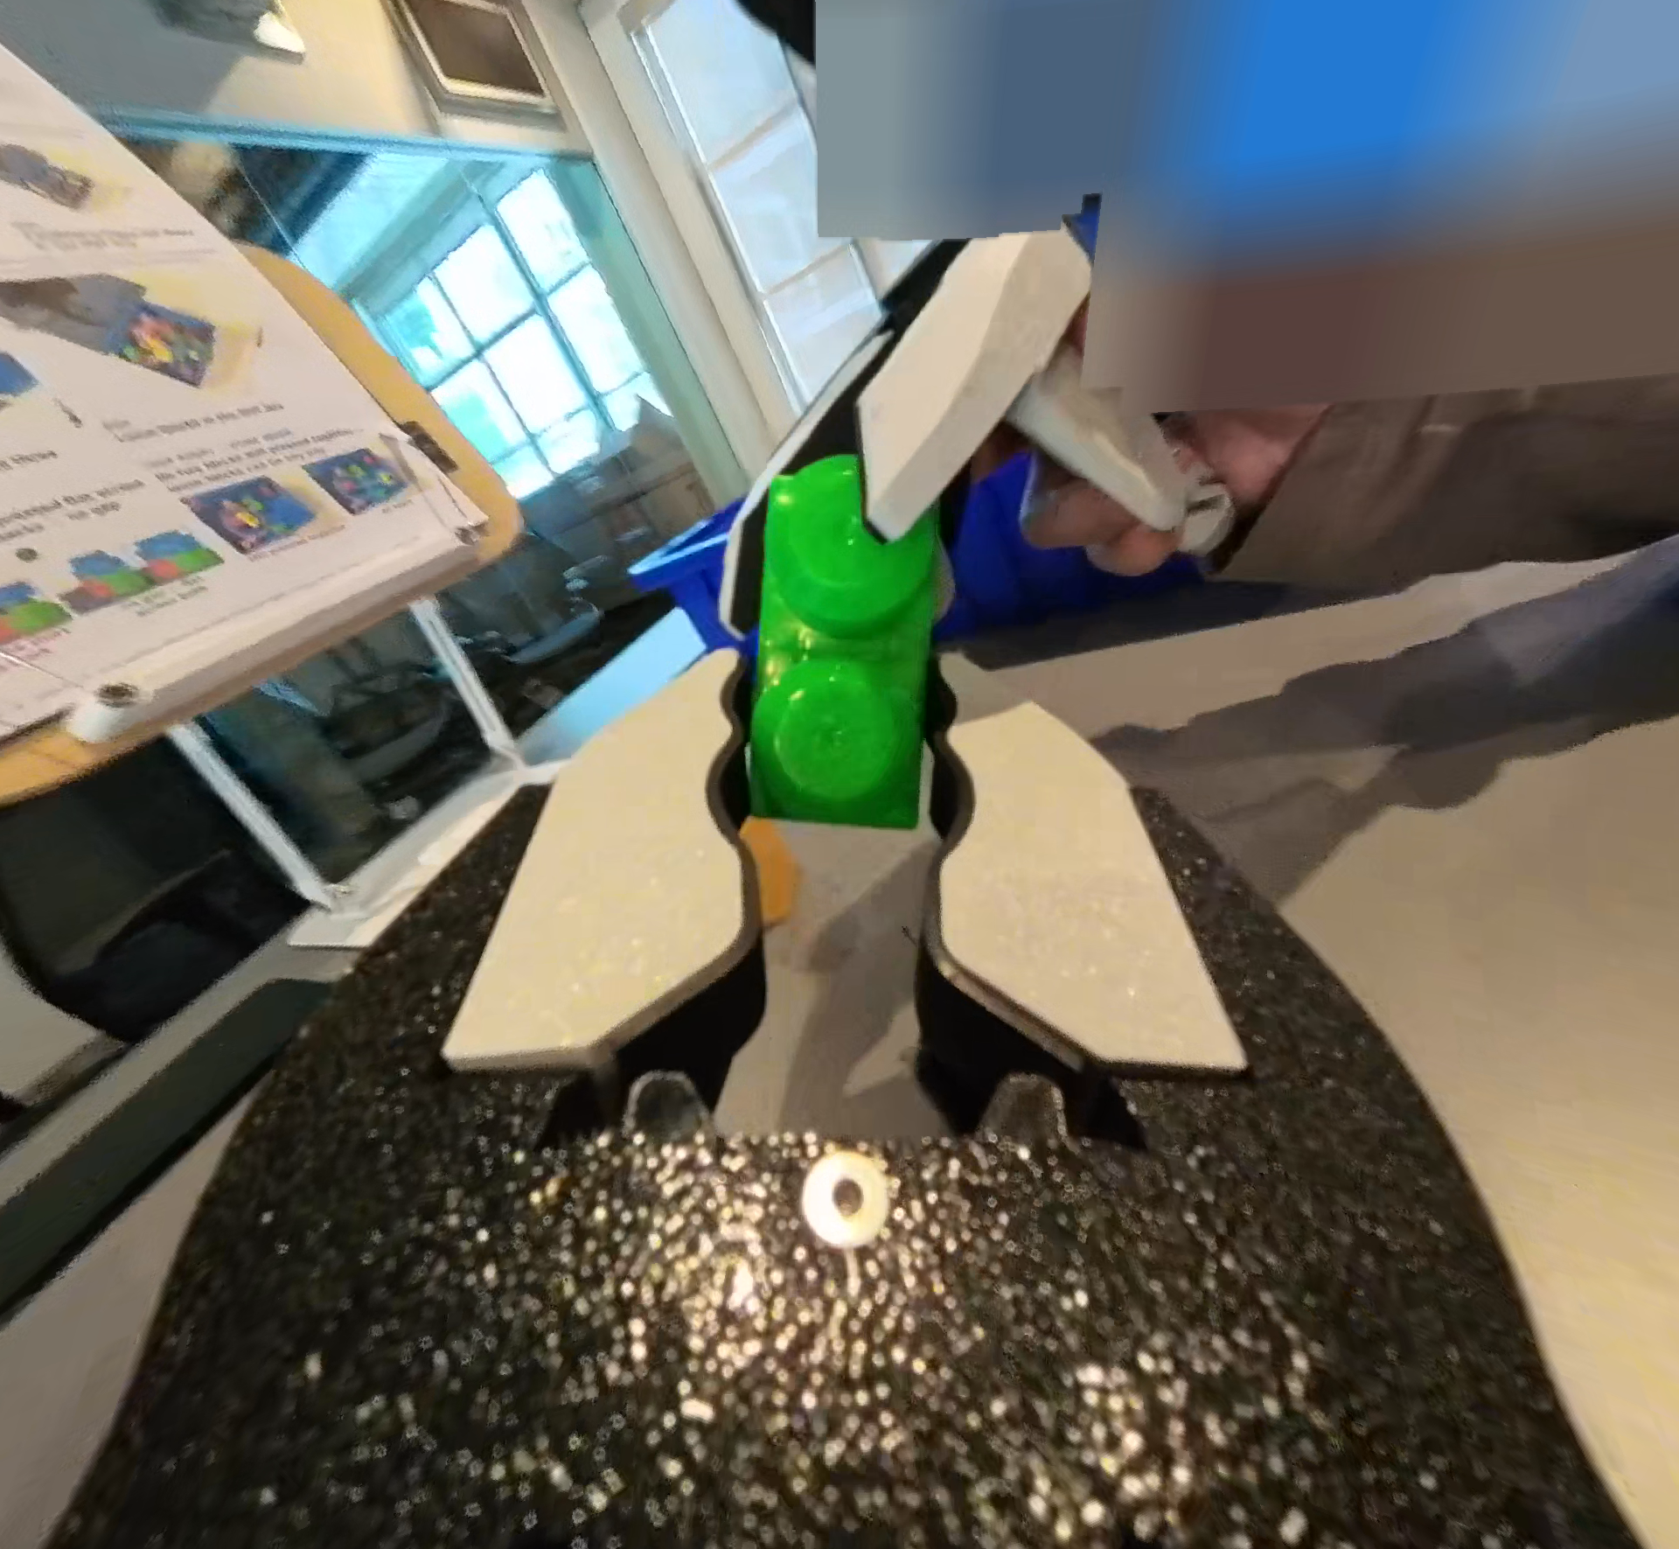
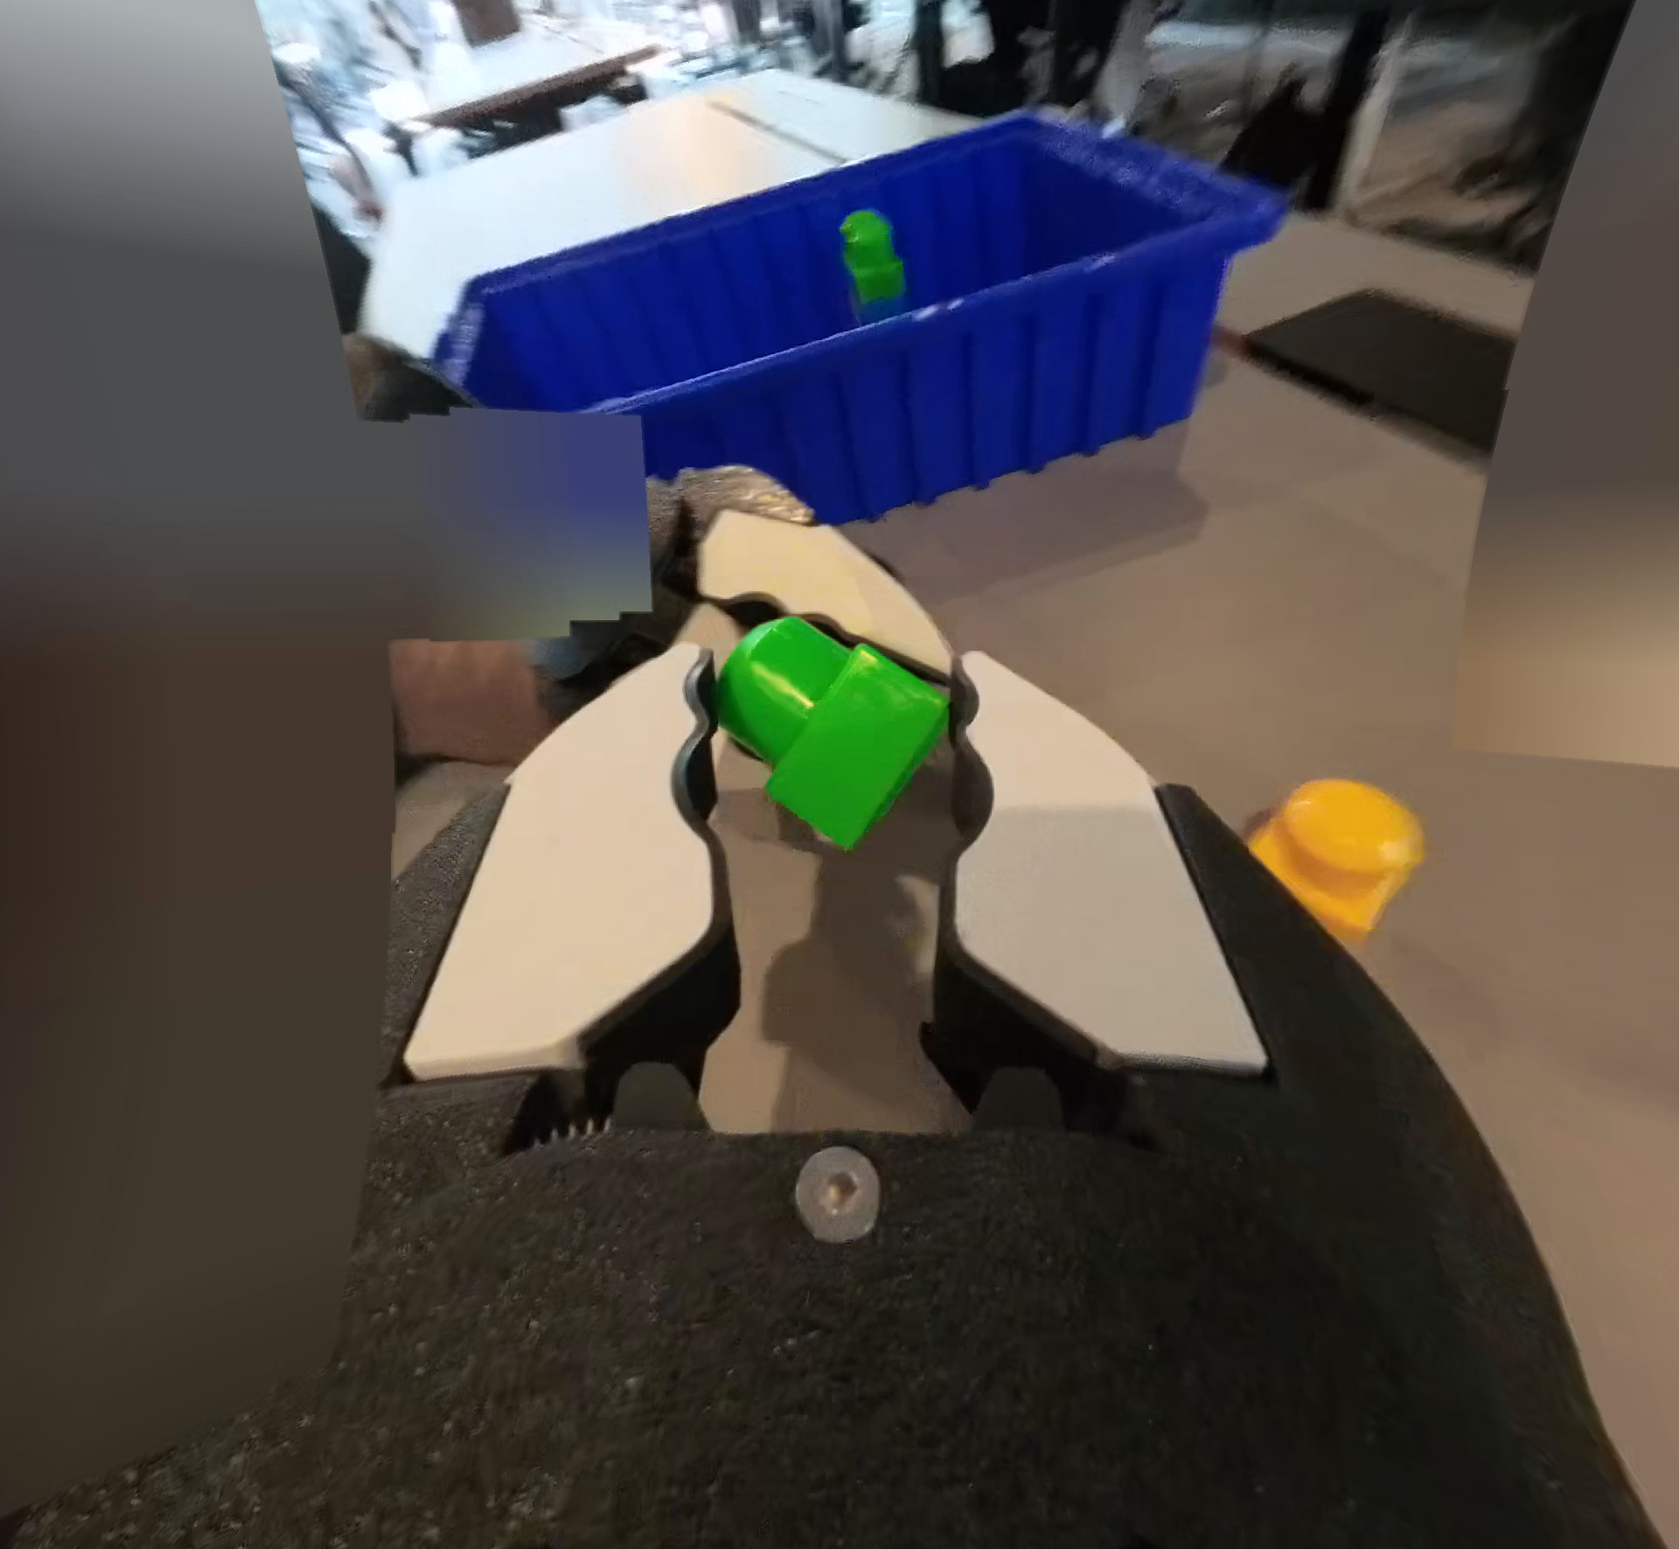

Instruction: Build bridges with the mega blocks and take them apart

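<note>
Nearest us, our left tongs (image 1: 840, 765) pinch the near end of the bright green two-stud plastic block (image 1: 840, 687), held above the grey tabletop (image 1: 1363, 915) with its long axis running straight away from us, while our right tongs (image 1: 831, 528) clasp its far stud end.

Bright daylight from the windows (image 1: 727, 170); backgrounds motion-blurred (edges bent by the wide lens), soft shadows below.
</note>
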A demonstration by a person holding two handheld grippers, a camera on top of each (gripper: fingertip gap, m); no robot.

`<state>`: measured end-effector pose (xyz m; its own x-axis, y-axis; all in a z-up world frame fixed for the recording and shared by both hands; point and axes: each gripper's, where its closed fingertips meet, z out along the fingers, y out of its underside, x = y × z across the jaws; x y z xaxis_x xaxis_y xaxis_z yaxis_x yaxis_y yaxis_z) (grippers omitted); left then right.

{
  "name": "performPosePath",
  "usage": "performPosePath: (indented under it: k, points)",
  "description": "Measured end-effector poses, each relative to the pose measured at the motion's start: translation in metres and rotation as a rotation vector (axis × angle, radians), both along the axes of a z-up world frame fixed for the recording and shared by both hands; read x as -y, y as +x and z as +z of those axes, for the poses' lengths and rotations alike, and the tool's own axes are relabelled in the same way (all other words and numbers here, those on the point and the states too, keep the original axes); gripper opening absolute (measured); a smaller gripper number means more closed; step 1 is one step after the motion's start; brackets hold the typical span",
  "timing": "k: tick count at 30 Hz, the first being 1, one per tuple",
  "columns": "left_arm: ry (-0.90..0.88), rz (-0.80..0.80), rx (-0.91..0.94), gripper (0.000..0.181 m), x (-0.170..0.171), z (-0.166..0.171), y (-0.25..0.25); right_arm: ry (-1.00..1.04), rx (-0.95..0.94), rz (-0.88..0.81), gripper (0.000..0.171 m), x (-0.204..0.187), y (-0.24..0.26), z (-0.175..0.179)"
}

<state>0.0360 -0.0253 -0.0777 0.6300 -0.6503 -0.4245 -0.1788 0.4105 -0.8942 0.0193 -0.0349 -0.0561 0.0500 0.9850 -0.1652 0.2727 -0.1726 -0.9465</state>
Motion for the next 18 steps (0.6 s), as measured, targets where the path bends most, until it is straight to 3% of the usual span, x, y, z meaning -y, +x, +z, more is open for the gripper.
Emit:
performPosePath:
  k: [2,5,7,9,14,16,18]
  points:
    - [0.045,0.038,0.011,0.044,-0.002,0.004,-0.004,0.205,-0.013,-0.160,0.049,-0.020,0.011,0.013]
    - [-0.003,0.025,0.060,0.057,-0.004,0.006,-0.007,0.555,0.023,-0.630,0.049,-0.073,0.066,0.044]
    - [-0.033,0.026,0.095,0.057,-0.007,0.007,-0.011,0.722,0.218,-1.020,0.049,-0.104,0.133,0.059]
    - [-0.059,0.027,0.126,0.056,-0.010,0.008,-0.014,0.783,0.444,-1.258,0.049,-0.115,0.190,0.066]
    - [-0.078,0.055,0.181,0.054,-0.015,0.012,-0.022,0.552,0.586,-1.381,0.049,-0.129,0.249,0.040]
    - [-0.084,0.067,0.200,0.054,-0.016,0.013,-0.025,0.608,0.511,-1.367,0.071,-0.128,0.241,0.050]
    - [-0.092,0.073,0.217,0.054,-0.018,0.014,-0.027,0.750,0.342,-1.255,0.067,-0.113,0.205,0.077]
